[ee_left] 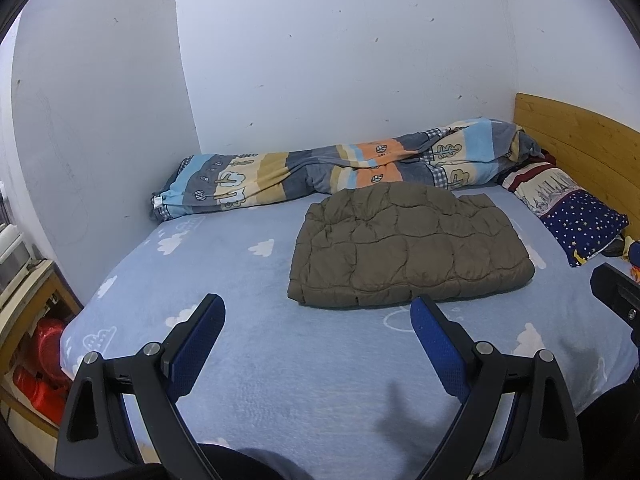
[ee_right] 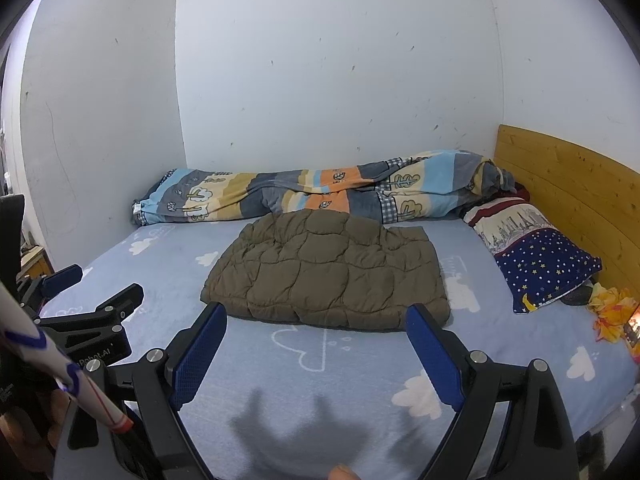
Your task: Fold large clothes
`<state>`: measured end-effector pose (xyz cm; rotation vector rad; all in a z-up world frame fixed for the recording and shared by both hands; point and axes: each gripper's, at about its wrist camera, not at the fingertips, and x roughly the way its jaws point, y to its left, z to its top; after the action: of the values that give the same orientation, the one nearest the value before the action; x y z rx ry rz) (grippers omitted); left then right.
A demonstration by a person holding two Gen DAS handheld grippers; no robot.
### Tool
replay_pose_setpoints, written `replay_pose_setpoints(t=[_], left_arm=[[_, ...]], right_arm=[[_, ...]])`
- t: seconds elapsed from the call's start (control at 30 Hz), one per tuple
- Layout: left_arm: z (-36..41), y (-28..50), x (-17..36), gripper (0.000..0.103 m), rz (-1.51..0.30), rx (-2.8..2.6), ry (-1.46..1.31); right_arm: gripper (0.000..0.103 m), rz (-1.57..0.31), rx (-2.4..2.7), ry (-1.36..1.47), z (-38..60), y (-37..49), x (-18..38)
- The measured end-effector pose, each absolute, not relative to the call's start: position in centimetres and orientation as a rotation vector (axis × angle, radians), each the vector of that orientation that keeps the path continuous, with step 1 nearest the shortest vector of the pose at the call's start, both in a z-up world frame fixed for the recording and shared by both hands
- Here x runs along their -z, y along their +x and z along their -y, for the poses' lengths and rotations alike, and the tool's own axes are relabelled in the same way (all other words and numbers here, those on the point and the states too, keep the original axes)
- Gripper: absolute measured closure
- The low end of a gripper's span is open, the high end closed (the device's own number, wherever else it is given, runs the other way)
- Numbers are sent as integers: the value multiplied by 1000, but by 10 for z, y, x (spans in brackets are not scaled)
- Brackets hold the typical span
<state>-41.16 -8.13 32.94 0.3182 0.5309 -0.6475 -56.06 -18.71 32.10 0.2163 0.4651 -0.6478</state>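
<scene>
A brown quilted jacket (ee_left: 408,244) lies folded into a compact rectangle on the light-blue cloud-print bed sheet (ee_left: 248,344); it also shows in the right wrist view (ee_right: 328,272). My left gripper (ee_left: 318,304) is open and empty, held above the sheet just in front of the jacket's near edge. My right gripper (ee_right: 316,312) is open and empty, also just short of the jacket's near edge. The left gripper's body (ee_right: 92,320) shows at the left of the right wrist view.
A striped rolled duvet (ee_left: 344,168) lies along the far wall. A star-print pillow (ee_left: 568,208) rests by the wooden headboard (ee_left: 580,144). A wooden shelf with red items (ee_left: 40,360) stands left of the bed. A yellow-orange cloth (ee_right: 612,312) lies at the right.
</scene>
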Motion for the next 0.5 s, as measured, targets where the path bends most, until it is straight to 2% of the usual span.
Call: replay_pose_setpoints(t=[0.5], left_arm=[[81,-408,-331,10,-528,633,305]], right_arm=[[9,-474,647,221,184,-559,-315]])
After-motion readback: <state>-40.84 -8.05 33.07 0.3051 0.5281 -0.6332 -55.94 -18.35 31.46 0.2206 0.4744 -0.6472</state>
